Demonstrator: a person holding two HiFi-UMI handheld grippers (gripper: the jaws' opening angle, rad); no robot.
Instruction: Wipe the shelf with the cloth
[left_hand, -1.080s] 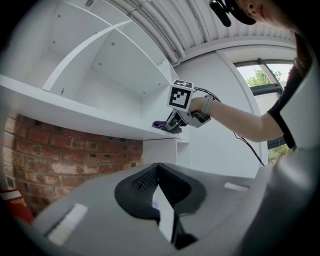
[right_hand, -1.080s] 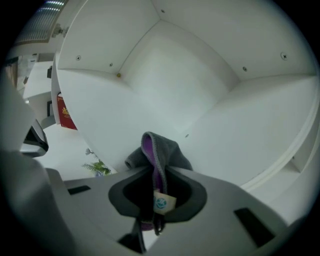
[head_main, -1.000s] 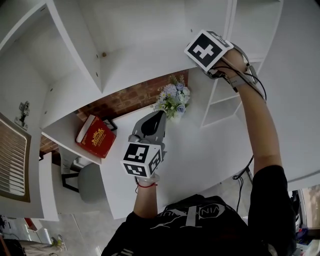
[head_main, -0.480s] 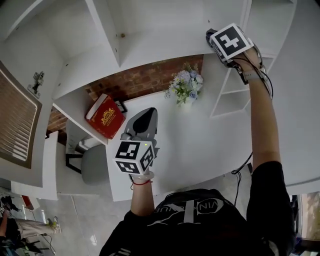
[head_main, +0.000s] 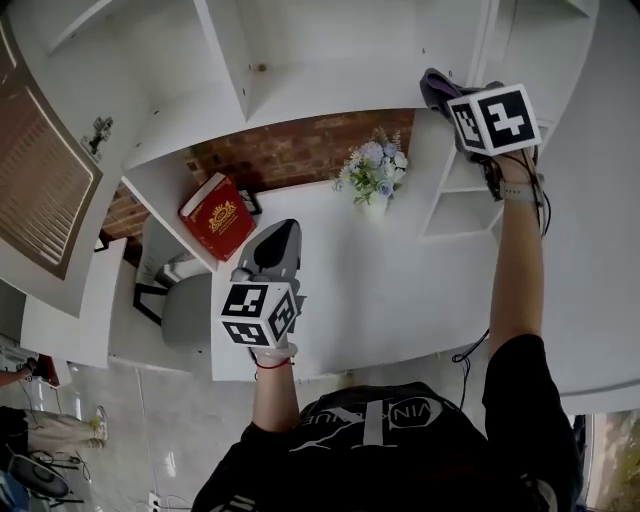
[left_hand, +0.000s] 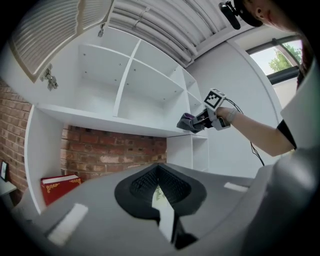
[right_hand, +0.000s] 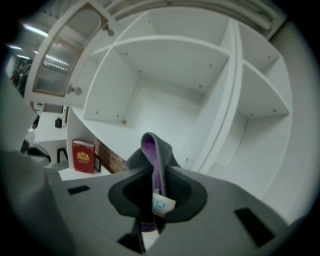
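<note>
The right gripper (head_main: 447, 97) pinches a folded grey-and-purple cloth (head_main: 432, 85) at the white shelf's (head_main: 330, 100) right end; the left gripper (head_main: 281, 238), jaws nearly together on nothing, hangs well below the shelf; a hard drag could pull the cloth out of that thin pinch.

The right arm (head_main: 520, 270) stretches out nearly straight, forearm bare, with a strap round the wrist. The right gripper (head_main: 445, 98) is held high and far forward, its jaws clamped on a fold of purple-and-grey cloth (right_hand: 150, 150). The left arm (head_main: 276, 395) is bent close to the body, a red thread (head_main: 274, 365) round its wrist. The left gripper (head_main: 280, 240) sits lower and points forward, jaws drawn together with nothing between them.
</note>
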